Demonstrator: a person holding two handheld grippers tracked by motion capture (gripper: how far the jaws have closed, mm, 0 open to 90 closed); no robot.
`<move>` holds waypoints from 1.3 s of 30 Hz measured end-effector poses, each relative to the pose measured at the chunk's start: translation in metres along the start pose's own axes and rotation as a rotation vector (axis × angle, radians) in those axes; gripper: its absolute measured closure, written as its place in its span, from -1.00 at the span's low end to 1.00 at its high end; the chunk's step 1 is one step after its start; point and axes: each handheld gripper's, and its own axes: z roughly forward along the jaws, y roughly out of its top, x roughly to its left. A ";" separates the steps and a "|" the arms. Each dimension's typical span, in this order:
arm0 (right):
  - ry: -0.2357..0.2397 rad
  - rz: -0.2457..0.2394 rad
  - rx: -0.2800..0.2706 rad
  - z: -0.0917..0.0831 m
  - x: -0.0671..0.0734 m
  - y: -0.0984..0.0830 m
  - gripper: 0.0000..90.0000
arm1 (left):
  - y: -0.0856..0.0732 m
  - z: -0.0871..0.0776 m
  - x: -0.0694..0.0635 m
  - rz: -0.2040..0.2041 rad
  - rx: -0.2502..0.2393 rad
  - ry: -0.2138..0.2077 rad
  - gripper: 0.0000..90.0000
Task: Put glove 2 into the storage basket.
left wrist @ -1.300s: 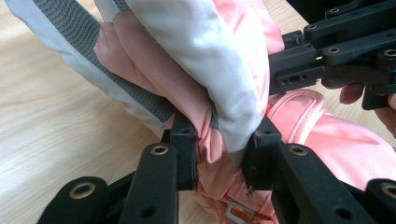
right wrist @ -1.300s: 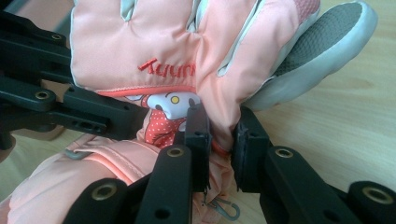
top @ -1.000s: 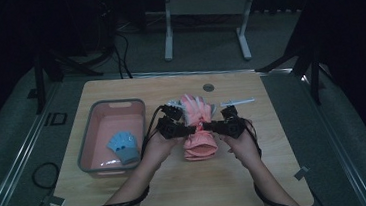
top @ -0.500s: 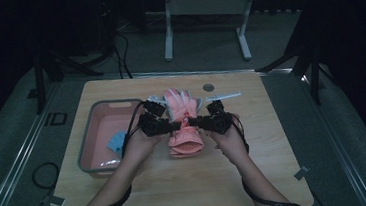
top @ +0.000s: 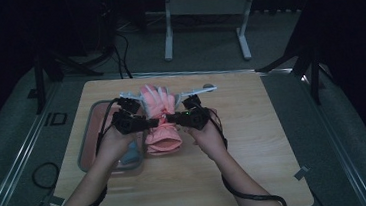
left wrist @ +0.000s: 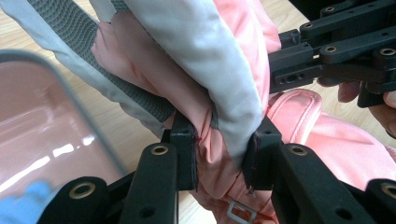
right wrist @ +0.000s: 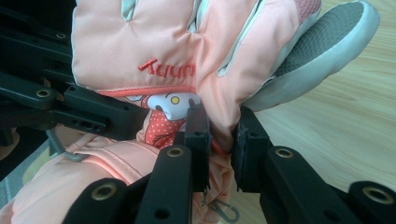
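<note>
Glove [top: 160, 120] — pinched at both edges by hand-held grippers — beside tray [top: 88, 141].

Pink glove [right wrist: 154, 51] with grey trim and red lettering, red polka-dot cartoon patch [right wrist: 163, 119], pink tray [left wrist: 42, 126], light wooden table [top: 253, 127]

One pink glove [top: 160, 120], two hand-held grippers, left gripper [top: 145, 120] and right gripper [top: 172, 117], one pink tray [top: 89, 136], one blue item [left wrist: 23, 205] in it, one table [top: 255, 152]

Glove [top: 160, 120] on table [top: 254, 142], right of tray [top: 87, 151], between both grippers
</note>
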 end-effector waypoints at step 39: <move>0.016 -0.031 0.202 0.145 0.059 -0.009 0.71 | -0.085 -0.011 0.111 -0.155 0.111 0.033 0.55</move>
